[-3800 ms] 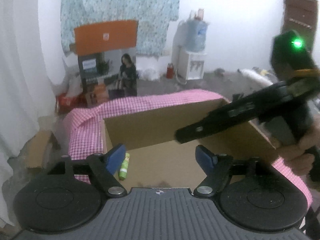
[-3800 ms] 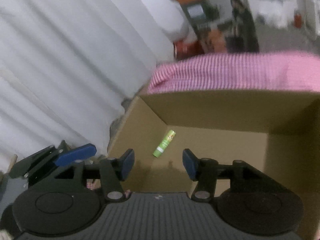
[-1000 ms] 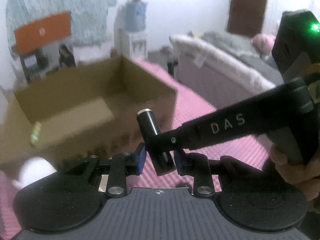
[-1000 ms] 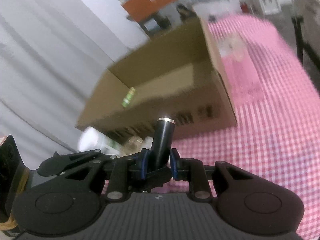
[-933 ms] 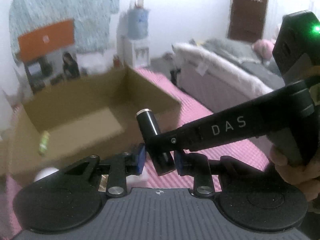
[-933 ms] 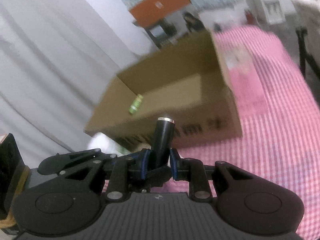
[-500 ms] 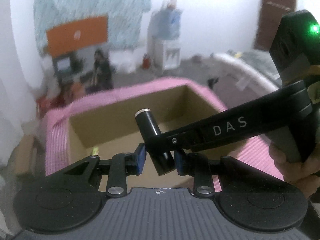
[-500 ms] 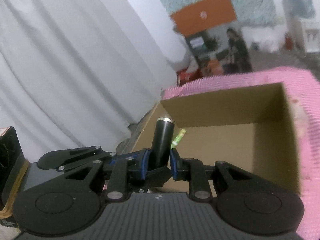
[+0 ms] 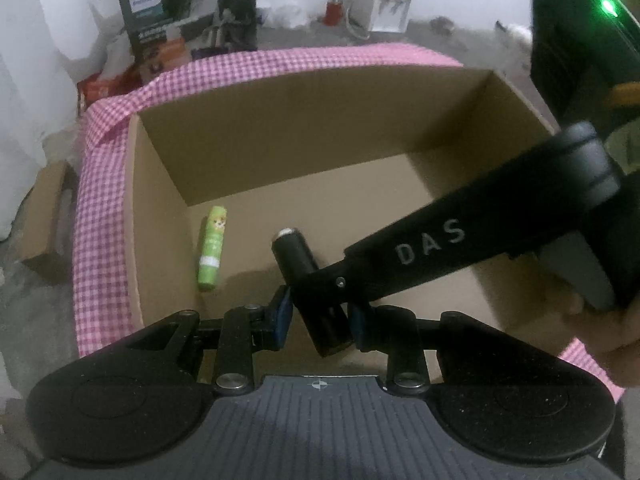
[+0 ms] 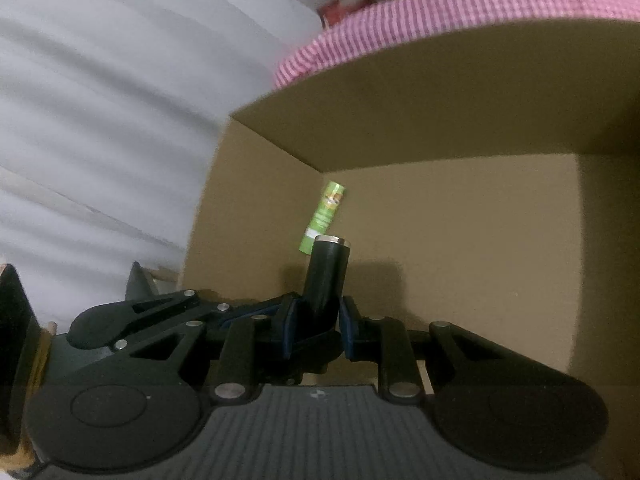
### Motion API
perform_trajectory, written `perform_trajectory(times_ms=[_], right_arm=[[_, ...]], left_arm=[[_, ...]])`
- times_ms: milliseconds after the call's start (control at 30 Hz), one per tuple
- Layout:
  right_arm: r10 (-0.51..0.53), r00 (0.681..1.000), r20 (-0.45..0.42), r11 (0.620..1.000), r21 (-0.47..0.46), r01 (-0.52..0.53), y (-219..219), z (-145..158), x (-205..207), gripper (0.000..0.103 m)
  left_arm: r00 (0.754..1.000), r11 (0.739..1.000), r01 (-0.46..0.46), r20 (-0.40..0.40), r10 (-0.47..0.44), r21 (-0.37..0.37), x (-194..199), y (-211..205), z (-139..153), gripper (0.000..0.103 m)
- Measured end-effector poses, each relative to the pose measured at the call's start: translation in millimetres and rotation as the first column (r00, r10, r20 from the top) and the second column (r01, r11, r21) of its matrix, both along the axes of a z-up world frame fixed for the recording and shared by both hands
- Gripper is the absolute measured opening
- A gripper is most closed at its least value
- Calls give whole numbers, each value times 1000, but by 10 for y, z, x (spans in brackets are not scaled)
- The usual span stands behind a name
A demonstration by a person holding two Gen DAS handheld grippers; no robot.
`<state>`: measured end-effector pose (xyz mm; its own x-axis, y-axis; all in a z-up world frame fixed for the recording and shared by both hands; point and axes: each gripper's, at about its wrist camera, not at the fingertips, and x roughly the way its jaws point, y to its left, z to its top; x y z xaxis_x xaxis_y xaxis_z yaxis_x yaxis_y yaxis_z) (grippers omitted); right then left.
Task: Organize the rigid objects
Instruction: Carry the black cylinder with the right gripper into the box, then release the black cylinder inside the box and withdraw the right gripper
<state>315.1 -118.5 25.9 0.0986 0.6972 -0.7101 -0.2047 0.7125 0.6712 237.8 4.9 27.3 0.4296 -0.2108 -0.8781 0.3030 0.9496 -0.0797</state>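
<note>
Left wrist view shows your black cylinder (image 9: 308,276) clamped by both the left gripper (image 9: 320,322) and right gripper (image 10: 316,326), held over the cardboard box (image 9: 168,184) floor near the green tube (image 9: 213,248), probably for steady lowering.

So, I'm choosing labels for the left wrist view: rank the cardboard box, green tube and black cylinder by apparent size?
1. cardboard box
2. black cylinder, though nearness to the camera inflates it
3. green tube

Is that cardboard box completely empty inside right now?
No, a small green tube lies on the floor of the cardboard box, close to its left wall.
</note>
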Motion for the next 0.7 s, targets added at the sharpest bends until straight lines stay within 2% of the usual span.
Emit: perform_trajectory(times_ms=[167, 367, 433, 633, 667, 700], right_arm=[[32, 998, -58, 999, -21, -34, 166, -83, 89, 24], [50, 996, -69, 998, -22, -52, 229, -40, 124, 24], [46, 998, -52, 999, -11, -46, 216, -19, 118, 24], [12, 999, 38, 1000, 19, -13, -97, 318, -74, 26], [6, 998, 60, 1000, 22, -8, -158, 390, -129, 28], [0, 996, 84, 1000, 29, -3, -223, 463, -189, 34]], left_arm=[[1000, 998, 2, 6, -2, 56, -9, -22, -34, 30], [1000, 1000, -12, 26, 12, 29, -75, 24, 77, 38], [999, 1000, -13, 48, 12, 16, -86, 36, 133, 43], [985, 1000, -8, 170, 9, -9, -331, 54, 442, 63], [982, 1000, -4, 191, 7, -20, -395, 59, 502, 66], [977, 1000, -1, 212, 6, -24, -457, 56, 549, 67]])
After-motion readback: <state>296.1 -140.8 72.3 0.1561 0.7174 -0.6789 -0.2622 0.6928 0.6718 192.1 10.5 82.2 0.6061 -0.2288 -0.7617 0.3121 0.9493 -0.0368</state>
